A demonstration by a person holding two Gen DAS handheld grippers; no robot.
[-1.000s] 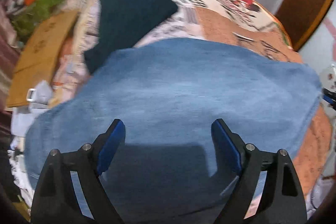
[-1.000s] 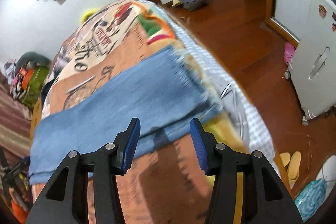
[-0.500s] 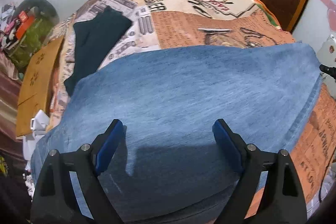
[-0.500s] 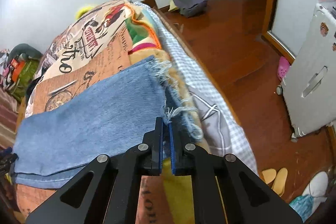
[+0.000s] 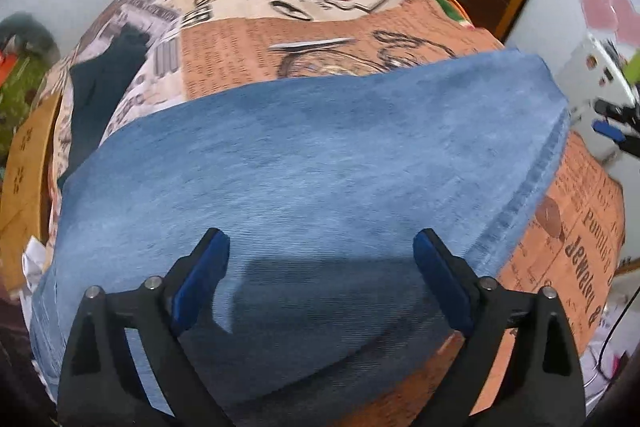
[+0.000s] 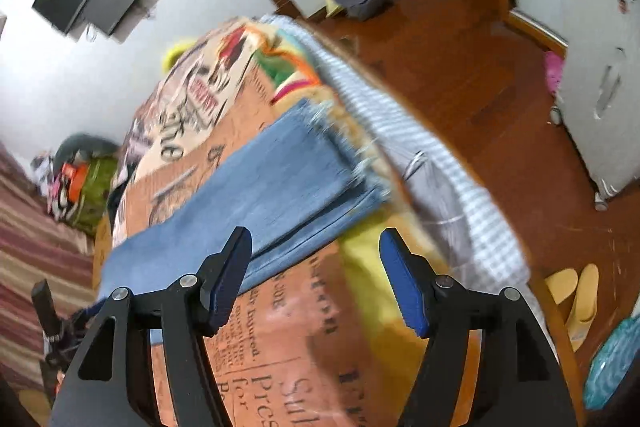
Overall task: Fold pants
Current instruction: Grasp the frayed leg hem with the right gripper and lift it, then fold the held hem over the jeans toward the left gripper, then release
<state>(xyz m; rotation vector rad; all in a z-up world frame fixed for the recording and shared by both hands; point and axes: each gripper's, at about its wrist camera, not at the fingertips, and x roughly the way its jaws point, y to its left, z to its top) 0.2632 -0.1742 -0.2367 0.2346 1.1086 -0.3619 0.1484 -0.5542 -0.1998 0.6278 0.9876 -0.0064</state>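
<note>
The pants are found lying flat across the bed, laid leg upon leg as one long blue denim band over the printed coverlet, with the frayed hems toward the bed's far side edge in the right wrist view. The left tool is held over the wider end of the denim with its jaws spread wide and nothing between them; whether its fingers touch the cloth cannot be told. The right tool is likewise spread and empty, poised just short of the near long edge of the legs, a little way back from the hems. The step in hand is judged to be the taking of a fresh hold for a fold across the length. For this to be done well, both layers at the hem end should be gathered in one pinch (a single layer taken alone would drag the legs out of register), and the wider end should be pinned down or gripped at a matching corner. The hems sit close to the mattress edge, so a slide off the bed should be guarded against. A dark garment lies beyond the pants and should be left undisturbed.
</note>
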